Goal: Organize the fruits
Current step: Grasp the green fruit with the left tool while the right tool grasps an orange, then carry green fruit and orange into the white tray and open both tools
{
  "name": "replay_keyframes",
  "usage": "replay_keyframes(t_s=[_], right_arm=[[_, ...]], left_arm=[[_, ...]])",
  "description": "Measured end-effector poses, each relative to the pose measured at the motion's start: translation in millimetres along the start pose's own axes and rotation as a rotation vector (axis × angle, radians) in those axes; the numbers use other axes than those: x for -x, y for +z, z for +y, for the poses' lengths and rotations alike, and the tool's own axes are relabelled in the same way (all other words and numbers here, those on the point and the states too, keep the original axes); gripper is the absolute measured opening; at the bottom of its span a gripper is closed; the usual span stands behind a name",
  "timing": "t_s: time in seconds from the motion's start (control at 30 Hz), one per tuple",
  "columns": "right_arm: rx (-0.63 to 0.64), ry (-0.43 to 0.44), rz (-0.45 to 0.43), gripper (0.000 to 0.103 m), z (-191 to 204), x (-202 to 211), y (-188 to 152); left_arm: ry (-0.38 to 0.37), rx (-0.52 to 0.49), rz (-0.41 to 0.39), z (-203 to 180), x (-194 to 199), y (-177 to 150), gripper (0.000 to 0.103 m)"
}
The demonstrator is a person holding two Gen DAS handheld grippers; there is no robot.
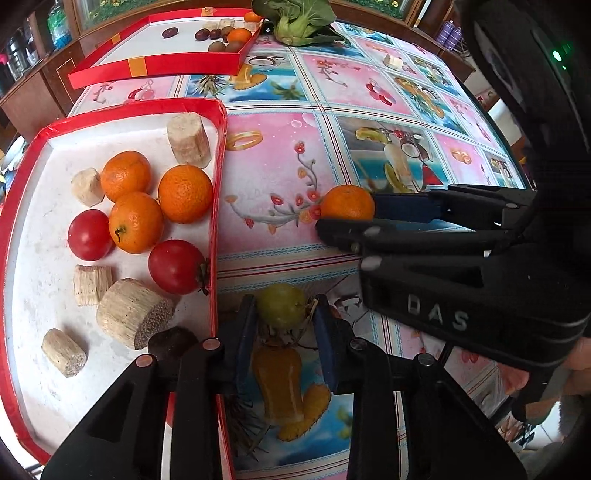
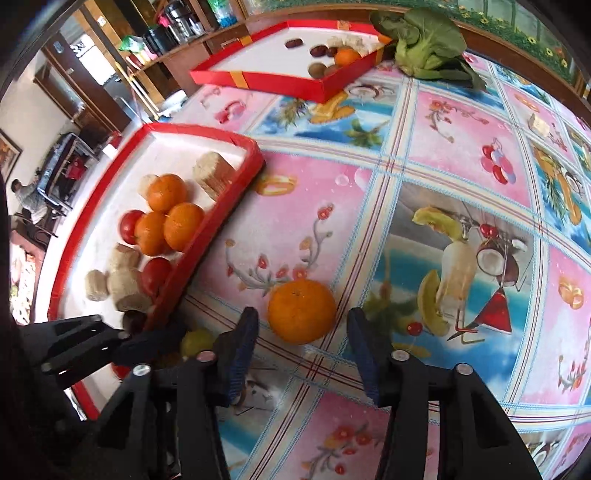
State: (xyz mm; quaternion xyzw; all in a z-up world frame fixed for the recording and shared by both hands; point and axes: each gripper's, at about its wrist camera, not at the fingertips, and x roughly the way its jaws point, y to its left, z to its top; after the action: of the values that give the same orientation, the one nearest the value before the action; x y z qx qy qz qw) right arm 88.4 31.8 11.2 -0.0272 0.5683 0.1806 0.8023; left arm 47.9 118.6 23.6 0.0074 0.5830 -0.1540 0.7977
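- Counter [image 2: 461, 155] w/ a fruit-print cloth is carrying everything; loose pieces are sitting on it, prob. waiting to be sorted.
- Near red tray [image 1: 218, 192] is lying at the counter's left edge, already holding oranges, tomatoes & pale cut stalk chunks, so it's looking like the drop spot for what's being picked up.
- Far red tray [image 1: 155, 66] is sitting well apart at the back w/ dark fruits, kiwis & an orange; leafy green veg [image 1: 295, 18] is lying just beside it.
- Right hand-held gripper [image 2: 301, 354] is pointing steeply down at the loose orange [image 2: 301, 312]. Jaws are standing partly open either side of its near half, pads not pressing yet; judging it's lining up a grasp.
- Left hand-held gripper [image 1: 284, 321] is closing snug on the small green fruit [image 1: 282, 304], pads touching both sides. Fruit is sitting on the counter just beside the near tray's rim, so a short lift over that rim should do it.
- Both grippers are working close together; bumping is a risk.
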Motion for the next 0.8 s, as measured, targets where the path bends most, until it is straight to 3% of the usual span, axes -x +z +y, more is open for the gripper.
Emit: replay_keyframes(t_s=[0.03, 0.3, 0.53, 0.8], right_arm=[[-0.003, 0.008, -0.006, 0.035, 1, 1, -1], [-0.112, 0.055, -0.051, 0.035, -21, 31, -22], [-0.195, 0.081, -0.060, 0.035, -37, 51, -58], [-0.112, 0.086, -0.028, 0.035, -11, 48, -71]], left_arm=[[-0.003, 0.000, 0.000, 0, 1, 0, 0.027], [-0.091, 0.040, -0.017, 5, 21, -14, 0.027], [-0.120, 0.061, -0.038, 10, 47, -35, 0.027], [-0.101, 0.162, -0.086, 40, 67, -47, 0.028]])
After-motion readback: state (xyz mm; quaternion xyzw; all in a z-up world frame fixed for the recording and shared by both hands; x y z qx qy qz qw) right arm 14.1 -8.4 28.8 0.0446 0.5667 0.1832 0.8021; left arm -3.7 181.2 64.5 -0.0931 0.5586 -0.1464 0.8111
